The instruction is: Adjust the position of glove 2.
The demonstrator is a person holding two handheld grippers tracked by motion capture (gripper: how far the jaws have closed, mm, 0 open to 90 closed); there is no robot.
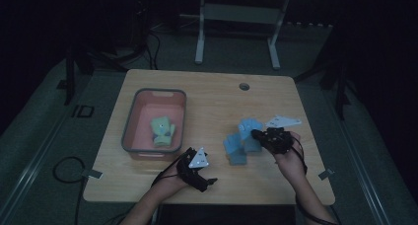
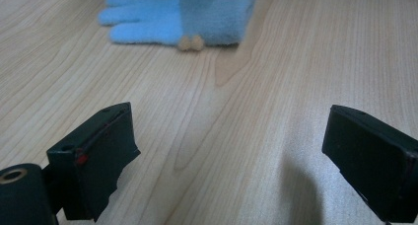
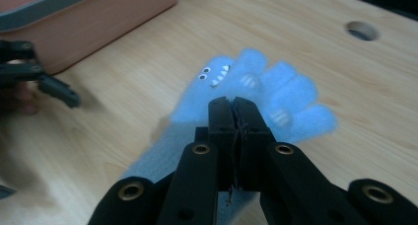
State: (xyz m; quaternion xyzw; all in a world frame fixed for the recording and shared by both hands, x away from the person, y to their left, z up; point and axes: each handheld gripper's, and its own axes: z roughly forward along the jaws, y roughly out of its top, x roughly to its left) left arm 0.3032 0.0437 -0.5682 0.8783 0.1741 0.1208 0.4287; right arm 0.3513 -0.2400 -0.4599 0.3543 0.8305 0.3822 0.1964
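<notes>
Now the sorting of gloves into the bin (image 1: 132, 117) looks half done: a green glove (image 1: 162, 131) already lies inside the pink bin, which sits at about nine o'clock on the table (image 1: 207, 87), and blue ones remain outside. The right gripper (image 1: 255, 134), at roughly four o'clock from the table's centre, has its jaws pressed together on the cuff of a blue glove (image 3: 256, 94), the one with a small monster face and teeth; in the right gripper view its fingers fan out past the black jaws, and the glove seems partly raised off the wood. A second blue glove (image 1: 235, 148) lies just beside it, toward six o'clock. In the left gripper view that glove (image 2: 177, 15) rests flat at twelve o'clock, with the left gripper (image 2: 229, 151) aimed at it, jaws spread wide over bare wood and holding nothing. From above, the left gripper (image 1: 209, 181) hovers near the table's front edge, at five o'clock from the bin.

I judge the step in hand to be the pick-up of the monster glove. Next it must be carried toward nine o'clock, high enough to clear the bin's grey rim, then released over the green glove. The limp fabric may drag or snag the neighbouring glove, so a clean lift comes first
</notes>
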